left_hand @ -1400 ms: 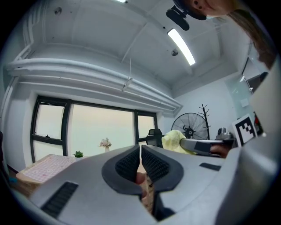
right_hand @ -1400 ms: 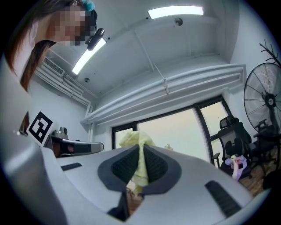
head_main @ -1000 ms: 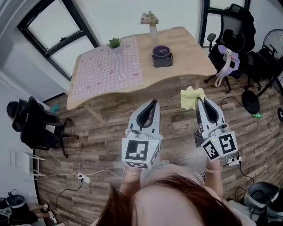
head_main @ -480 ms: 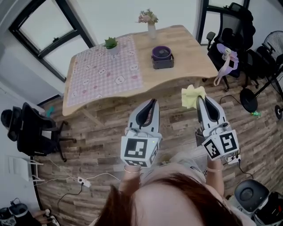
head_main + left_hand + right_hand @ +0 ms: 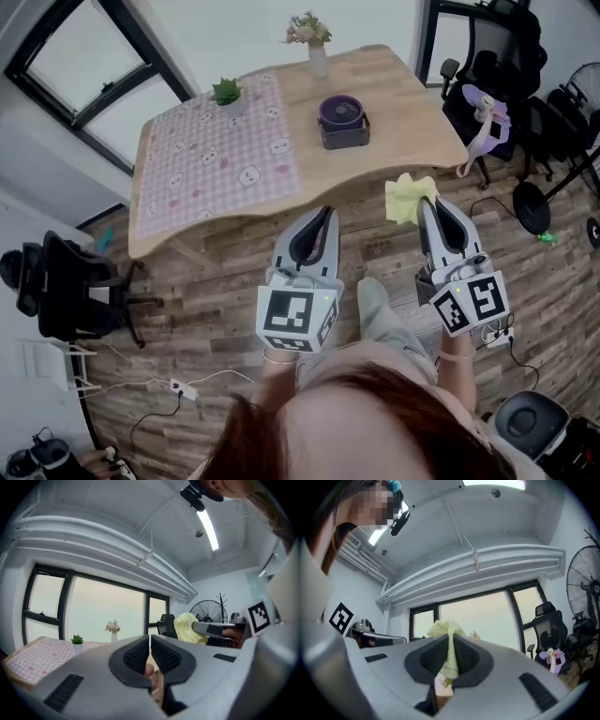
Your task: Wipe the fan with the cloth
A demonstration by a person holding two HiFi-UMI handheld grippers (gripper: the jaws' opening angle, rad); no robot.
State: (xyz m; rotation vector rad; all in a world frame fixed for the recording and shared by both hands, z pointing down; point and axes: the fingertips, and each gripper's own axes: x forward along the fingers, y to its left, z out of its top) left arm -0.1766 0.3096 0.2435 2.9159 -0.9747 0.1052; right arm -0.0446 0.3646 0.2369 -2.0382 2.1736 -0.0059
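1. Head view: the left gripper [image 5: 324,214] and the right gripper [image 5: 427,202] are held side by side over the wood floor [image 5: 216,281], both pointing toward the table [image 5: 412,103].
2. Right gripper is clamped on a yellow cloth [image 5: 407,195]; the cloth bunches out past its tips.
3. Right gripper view: the jaws of the right gripper [image 5: 450,641] are pinched on the cloth [image 5: 446,629], with a strip of cloth running down between the pads.
4. Left gripper view: the jaws of the left gripper [image 5: 149,644] are pressed together with nothing between them.
5. Same view: the cloth [image 5: 188,626] shows off to the right, at the tip of the right gripper [image 5: 218,629].
6. The fan [image 5: 341,116], small and purple, sits on the bare wood part of the table, just right of the pink checked tablecloth [image 5: 206,164].
7. Fan is well apart from both grippers and the cloth, ahead of them, closer to the left gripper's line than the right's.
8. 1 potted plant [image 5: 226,92] stands on the tablecloth; 1 vase of flowers [image 5: 310,42] stands at the far table edge.
9. Black office chair [image 5: 66,281] is at the left, off the table.
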